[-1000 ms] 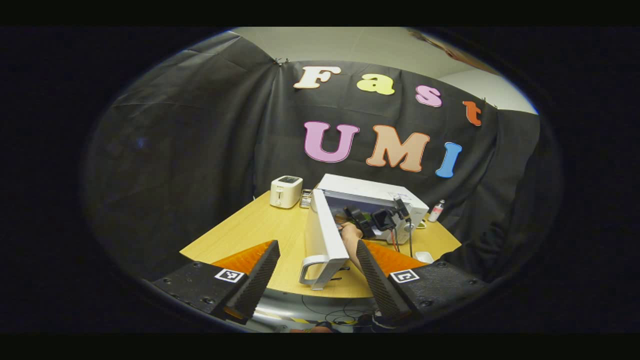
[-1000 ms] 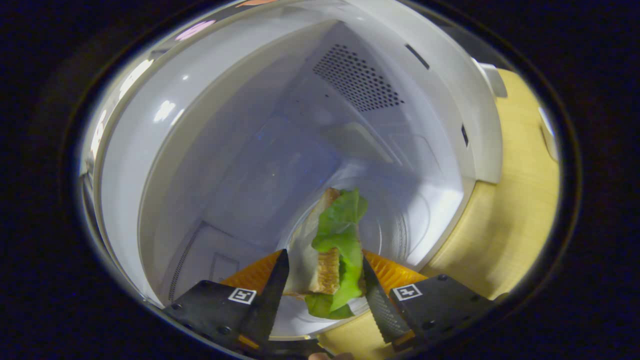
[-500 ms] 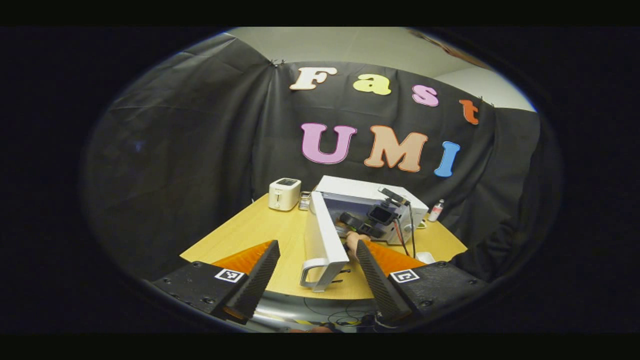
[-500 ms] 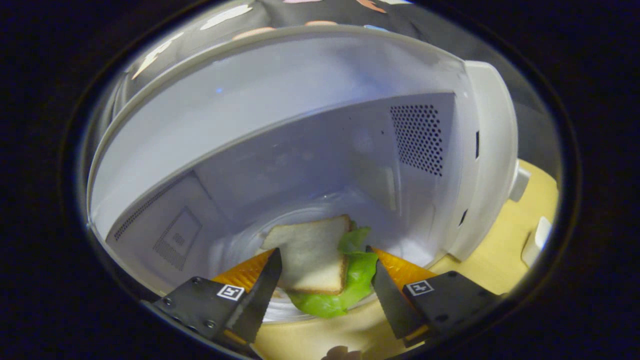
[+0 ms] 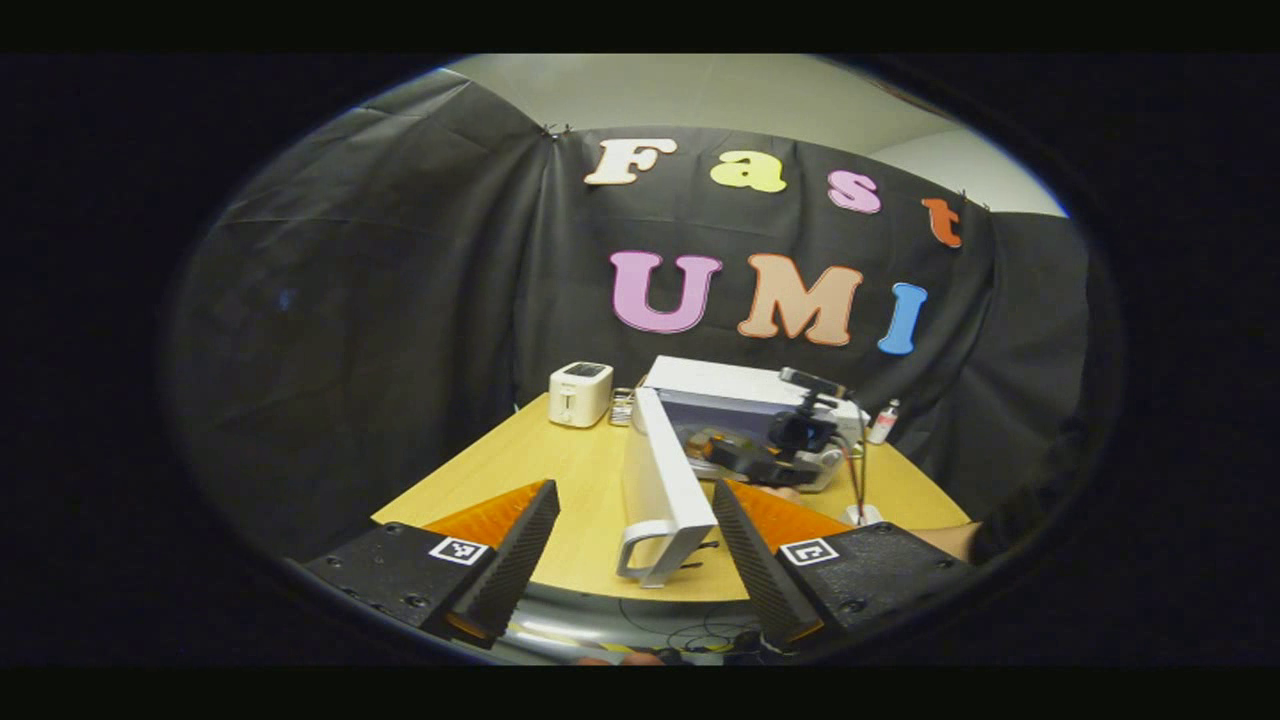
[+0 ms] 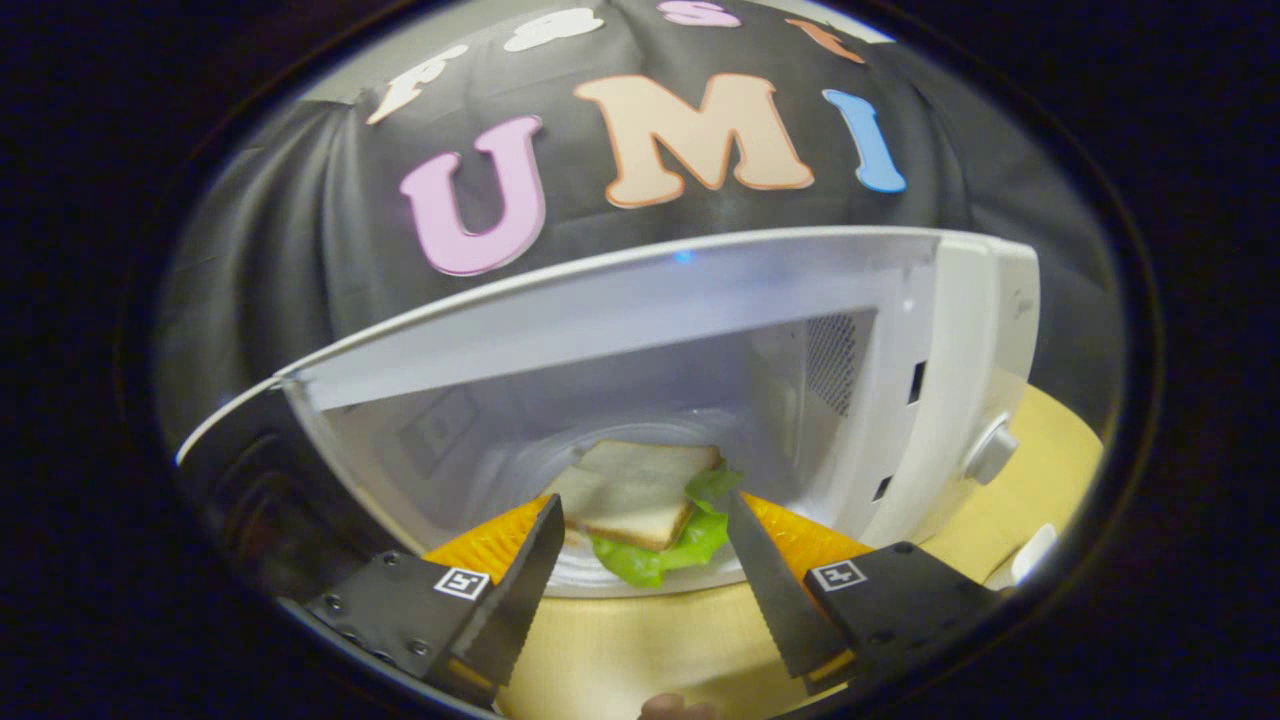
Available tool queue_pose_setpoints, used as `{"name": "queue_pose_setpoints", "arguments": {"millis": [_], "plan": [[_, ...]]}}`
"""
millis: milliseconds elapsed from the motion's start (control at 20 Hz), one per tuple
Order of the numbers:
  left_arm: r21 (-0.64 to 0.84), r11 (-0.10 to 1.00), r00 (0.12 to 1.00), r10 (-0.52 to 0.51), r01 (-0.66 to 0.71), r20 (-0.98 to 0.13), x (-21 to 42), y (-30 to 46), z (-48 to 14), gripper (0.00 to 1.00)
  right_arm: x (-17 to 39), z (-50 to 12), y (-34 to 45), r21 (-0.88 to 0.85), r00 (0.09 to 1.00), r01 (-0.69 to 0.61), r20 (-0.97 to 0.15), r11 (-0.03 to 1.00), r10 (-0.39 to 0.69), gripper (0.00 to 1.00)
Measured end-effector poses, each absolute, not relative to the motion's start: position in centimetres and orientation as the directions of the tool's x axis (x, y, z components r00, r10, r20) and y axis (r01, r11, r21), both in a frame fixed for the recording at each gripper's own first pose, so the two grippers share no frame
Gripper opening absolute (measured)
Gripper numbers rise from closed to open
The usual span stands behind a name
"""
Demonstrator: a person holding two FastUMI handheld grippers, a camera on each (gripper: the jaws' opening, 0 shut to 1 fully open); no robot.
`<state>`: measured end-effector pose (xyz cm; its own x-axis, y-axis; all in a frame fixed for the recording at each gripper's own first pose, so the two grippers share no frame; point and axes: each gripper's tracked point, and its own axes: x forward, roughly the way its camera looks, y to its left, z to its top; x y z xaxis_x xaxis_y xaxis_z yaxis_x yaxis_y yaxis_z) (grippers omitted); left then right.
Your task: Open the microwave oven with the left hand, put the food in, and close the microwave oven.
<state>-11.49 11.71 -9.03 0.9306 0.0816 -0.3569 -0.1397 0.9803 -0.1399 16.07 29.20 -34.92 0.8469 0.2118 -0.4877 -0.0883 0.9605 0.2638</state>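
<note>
L gripper [image 5: 632, 555]: fingers spread wide, nothing between, hangs off the table's near edge.
R gripper [image 6: 642, 560]: fingers wide apart, empty, just outside the microwave [image 6: 930, 330] mouth.
Sandwich [image 6: 640, 495]: white bread w/ lettuce, flat on the glass turntable [image 6: 520, 470] inside the cavity, apart from both fingers.
Door [image 5: 665, 485]: swung fully open, handle [image 5: 640, 548] at near end.
Table [image 5: 520, 480]: wood; toaster [image 5: 580, 392] at far L, small bottle [image 5: 884, 420] R of microwave.

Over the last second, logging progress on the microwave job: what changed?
The right claw let go of the sandwich, which now lies flat on the microwave turntable, and pulled back outside. The door stayed open; the left claw stayed open and empty.
</note>
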Motion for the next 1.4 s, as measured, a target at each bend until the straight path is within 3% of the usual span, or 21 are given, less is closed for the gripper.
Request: {"name": "queue_pose_setpoints", "arguments": {"millis": [150,200,250,300,400,550,600,650,700,750,800,950,1000,1050,1250,1300,1400], "plan": [[-0.131,0.979,0.929,0.101,-0.157,-0.356,-11.9,13.0,-9.8,0.9,12.7,-32.5,26.9,0.266,0.834,-0.177,-0.47,0.948,0.288,0.92],[-0.123,0.976,0.925,0.123,-0.178,-0.358,-11.9,13.9,-10.3,0.86,11.9,-31.6,25.9,0.273,0.83,-0.196,-0.466,0.942,0.308,0.92],[-0.119,0.972,0.92,0.148,-0.203,-0.363,-11.9,14.8,-10.9,0.9,11.2,-30.6,24.8,0.27,0.83,-0.212,-0.458,0.939,0.319,0.92],[-0.123,0.967,0.915,0.165,-0.224,-0.368,-11.8,15.3,-11.4,0.86,10.5,-29.3,23.8,0.263,0.832,-0.235,-0.443,0.936,0.334,0.92],[-0.129,0.959,0.906,0.187,-0.252,-0.38,-11.6,16.2,-12.6,0.91,10.1,-26.9,21.5,0.235,0.837,-0.269,-0.422,0.934,0.348,0.92],[-0.127,0.952,0.901,0.211,-0.277,-0.38,-11.0,17.5,-14.0,0.91,10.1,-22.3,18.3,0.242,0.859,-0.266,-0.379,0.933,0.343,0.92],[-0.14,0.95,0.9,0.208,-0.279,-0.382,-10.7,17.6,-14.5,0.91,10.0,-20.6,17.4,0.247,0.869,-0.264,-0.358,0.932,0.341,1.0],[-0.151,0.947,0.9,0.208,-0.283,-0.382,-10.4,17.6,-14.9,0.89,10.6,-18.7,16.6,0.247,0.88,-0.263,-0.334,0.933,0.337,1.0],[-0.156,0.943,0.893,0.214,-0.295,-0.396,-10.2,17.9,-15.7,0.75,10.8,-16.9,15.4,0.246,0.893,-0.261,-0.306,0.933,0.33,1.0],[-0.159,0.941,0.889,0.214,-0.299,-0.405,-10.1,18.1,-16.4,0.61,10.9,-15.4,14.5,0.245,0.902,-0.259,-0.284,0.934,0.324,0.91],[-0.159,0.941,0.883,0.21,-0.299,-0.419,-9.8,18.0,-17.4,0.48,10.9,-14.0,13.6,0.244,0.91,-0.258,-0.263,0.935,0.319,1.0],[-0.106,0.939,0.85,0.243,-0.327,-0.467,-9.8,18.4,-20.1,0.12,11.0,-10.7,10.6,0.22,0.939,-0.239,-0.197,0.946,0.283,0.99],[-0.1,0.939,0.844,0.245,-0.329,-0.478,-9.6,18.3,-21.2,0.01,10.8,-10.1,9.7,0.21,0.944,-0.234,-0.183,0.949,0.274,0.91],[-0.107,0.942,0.84,0.228,-0.318,-0.492,-9.7,17.5,-21.9,0.0,10.7,-9.6,8.8,0.199,0.949,-0.228,-0.173,0.953,0.263,0.99],[-0.11,0.95,0.82,0.188,-0.29,-0.541,-9.3,15.4,-25.1,0.0,9.9,-7.5,5.6,0.153,0.967,-0.198,-0.13,0.968,0.219,0.99],[-0.115,0.957,0.823,0.164,-0.267,-0.544,-9.1,14.4,-25.5,0.0,9.8,-7.1,4.9,0.142,0.97,-0.194,-0.122,0.971,0.212,0.91],[-0.117,0.968,0.829,0.126,-0.224,-0.545,-8.7,12.7,-25.8,0.0,9.6,-6.4,3.6,0.118,0.975,-0.181,-0.106,0.976,0.194,0.91]]}}
